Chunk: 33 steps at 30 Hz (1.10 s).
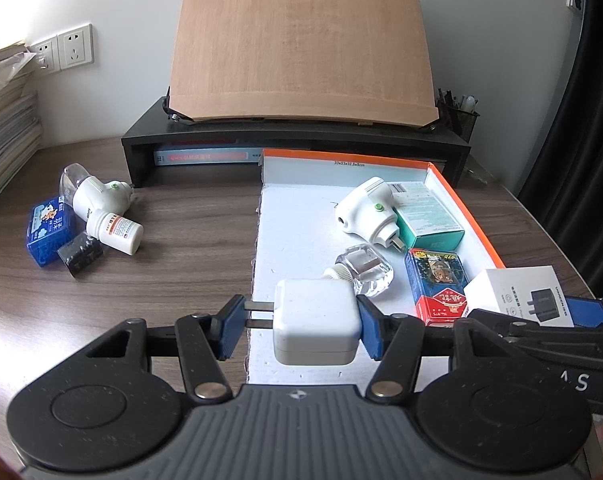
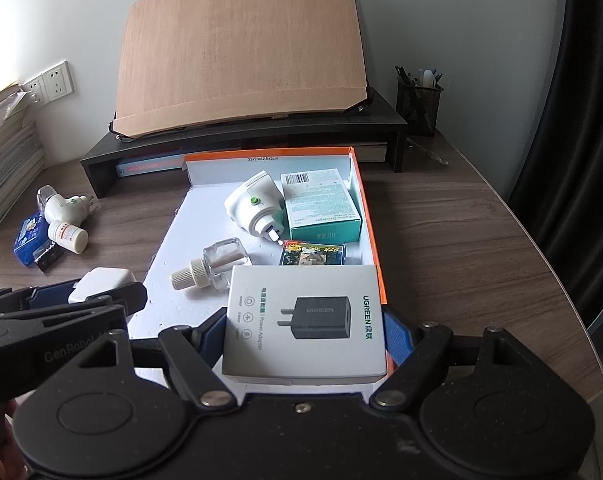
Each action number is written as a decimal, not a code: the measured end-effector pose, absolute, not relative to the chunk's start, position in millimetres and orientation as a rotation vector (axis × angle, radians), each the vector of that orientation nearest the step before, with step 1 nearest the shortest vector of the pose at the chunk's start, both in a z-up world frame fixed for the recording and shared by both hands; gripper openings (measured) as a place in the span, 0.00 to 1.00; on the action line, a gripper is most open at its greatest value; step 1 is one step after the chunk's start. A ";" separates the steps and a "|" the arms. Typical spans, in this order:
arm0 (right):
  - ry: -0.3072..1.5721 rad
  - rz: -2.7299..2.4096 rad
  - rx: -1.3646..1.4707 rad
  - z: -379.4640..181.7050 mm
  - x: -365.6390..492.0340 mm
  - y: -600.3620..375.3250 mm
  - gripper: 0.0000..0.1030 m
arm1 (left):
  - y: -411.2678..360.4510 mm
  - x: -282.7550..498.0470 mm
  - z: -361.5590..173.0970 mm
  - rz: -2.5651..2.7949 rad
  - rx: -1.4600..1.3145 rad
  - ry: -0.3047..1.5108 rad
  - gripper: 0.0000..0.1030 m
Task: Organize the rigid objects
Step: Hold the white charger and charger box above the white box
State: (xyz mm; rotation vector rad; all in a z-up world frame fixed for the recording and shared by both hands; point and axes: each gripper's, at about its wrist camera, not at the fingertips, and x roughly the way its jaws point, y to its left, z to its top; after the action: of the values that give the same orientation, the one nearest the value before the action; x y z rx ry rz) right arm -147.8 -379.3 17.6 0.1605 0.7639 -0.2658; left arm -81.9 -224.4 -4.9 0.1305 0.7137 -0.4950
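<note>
My left gripper (image 1: 299,326) is shut on a white charger plug (image 1: 316,322), prongs pointing left, held over the near left edge of the orange-rimmed box lid (image 1: 467,204). My right gripper (image 2: 305,332) is shut on a white UGREEN adapter box (image 2: 303,324) over the lid's near right corner. In the lid lie a white plug-in device (image 2: 255,210), a teal box (image 2: 321,210), a clear bottle (image 2: 217,262) and a card pack (image 2: 313,253).
On the desk at the left lie a white plug-in device (image 1: 95,192), a pill bottle (image 1: 115,231), a blue box (image 1: 49,230) and a black packet (image 1: 79,254). A black riser (image 1: 293,136) with a wooden board stands behind. A pen cup (image 2: 419,106) is at the back right.
</note>
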 end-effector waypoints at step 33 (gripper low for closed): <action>0.808 -0.255 0.168 11.8 -140.7 -380.6 0.90 | -229.2 -80.0 -7.5 -0.507 0.132 0.721 0.57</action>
State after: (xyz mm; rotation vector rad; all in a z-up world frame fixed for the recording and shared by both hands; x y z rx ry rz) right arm -140.7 -380.6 11.8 0.1678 0.8080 -0.2548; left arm -80.0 -229.2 -7.5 0.1317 0.7212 -0.5069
